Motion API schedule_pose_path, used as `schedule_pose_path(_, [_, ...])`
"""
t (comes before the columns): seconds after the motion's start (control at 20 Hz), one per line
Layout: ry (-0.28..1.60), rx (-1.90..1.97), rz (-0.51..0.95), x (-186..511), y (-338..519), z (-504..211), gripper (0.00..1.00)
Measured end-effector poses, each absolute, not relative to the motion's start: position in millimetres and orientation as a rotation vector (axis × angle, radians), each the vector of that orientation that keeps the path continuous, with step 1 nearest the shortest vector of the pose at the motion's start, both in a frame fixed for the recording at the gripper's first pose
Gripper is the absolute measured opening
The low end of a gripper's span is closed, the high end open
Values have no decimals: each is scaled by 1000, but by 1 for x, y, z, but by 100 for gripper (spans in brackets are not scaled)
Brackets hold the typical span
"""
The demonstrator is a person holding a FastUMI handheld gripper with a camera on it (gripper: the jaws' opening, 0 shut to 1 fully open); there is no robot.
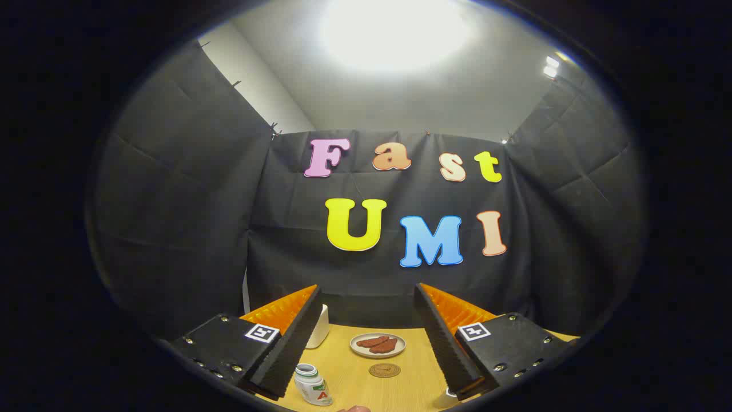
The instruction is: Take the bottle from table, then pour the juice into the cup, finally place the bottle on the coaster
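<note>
My gripper (369, 297) is open, its two fingers spread wide with nothing between them, held high above the wooden table (412, 377). Down by the left finger stands a small white bottle (312, 385) with a pale cap and a coloured label. A round brown coaster (384, 370) lies on the table between the fingers, ahead of the bottle. A white cup (318, 327) stands behind the left finger, partly hidden by it.
A small plate (377, 345) with reddish-brown food pieces sits beyond the coaster. A bit of a white object (449, 395) peeks out under the right finger. A fingertip of a person (355, 408) shows at the table's near edge. Black cloth walls close the booth.
</note>
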State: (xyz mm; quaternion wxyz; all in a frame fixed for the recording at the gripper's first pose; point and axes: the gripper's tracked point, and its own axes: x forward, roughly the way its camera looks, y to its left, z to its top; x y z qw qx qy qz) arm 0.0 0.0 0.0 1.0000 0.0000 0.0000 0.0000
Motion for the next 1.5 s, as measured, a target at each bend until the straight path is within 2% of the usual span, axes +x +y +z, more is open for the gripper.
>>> schedule_pose_path(0.4, [9, 37, 47, 1, 7, -5, 98])
schedule_pose_path(1.05, [-4, 51, 44, 0, 7, -13, 98])
schedule_pose_path(1.5, [36, 15, 76, 1, 54, -67, 98])
